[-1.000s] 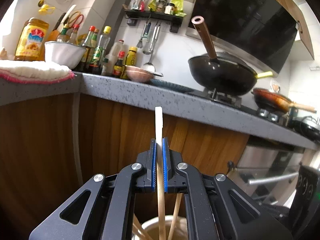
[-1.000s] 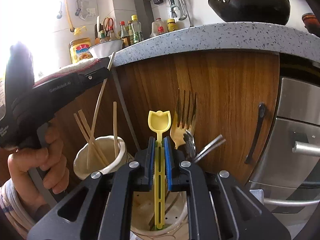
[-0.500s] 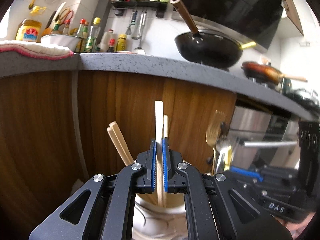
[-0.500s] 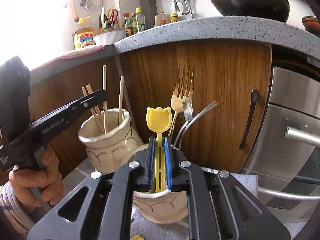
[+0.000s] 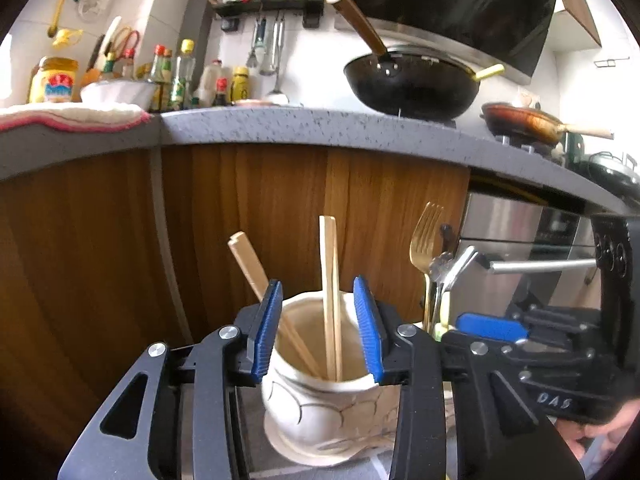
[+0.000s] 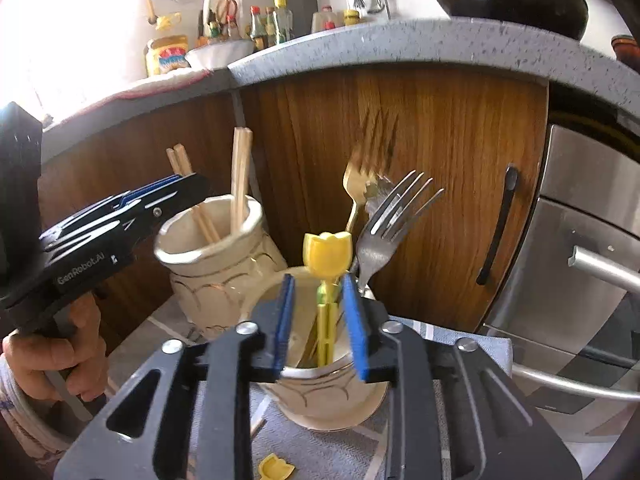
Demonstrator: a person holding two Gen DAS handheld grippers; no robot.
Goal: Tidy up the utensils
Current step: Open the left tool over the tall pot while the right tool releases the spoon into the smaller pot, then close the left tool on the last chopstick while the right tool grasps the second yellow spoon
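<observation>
The two cream ceramic jars were the largest of the task's things: the chopstick jar (image 5: 320, 408) stood on a tiled surface before the wooden cabinet (image 5: 280, 200), and the cutlery jar (image 6: 332, 392) stood just beside it on a grey cloth (image 6: 320, 448). Sorting looked well along, as a judgement: four wooden chopsticks (image 5: 331, 300) rested in the first jar, while a gold fork (image 6: 360, 184), a silver fork (image 6: 384, 232) and a yellow tulip-topped utensil (image 6: 326, 280) rested in the second. What seemed left was a small yellow tulip piece (image 6: 276, 470) lying on the cloth in front of the cutlery jar (whether other utensils remained out of view could not be told).

The left tool (image 5: 318, 326) was spread wide, holding nothing, its blue pads level with the chopstick jar's rim; an upright pair of chopsticks stood between them, touching neither. The right tool (image 6: 318, 324) was likewise spread apart and empty, straddling the cutlery jar's mouth, with the yellow utensil's stem standing free between its pads.
</observation>
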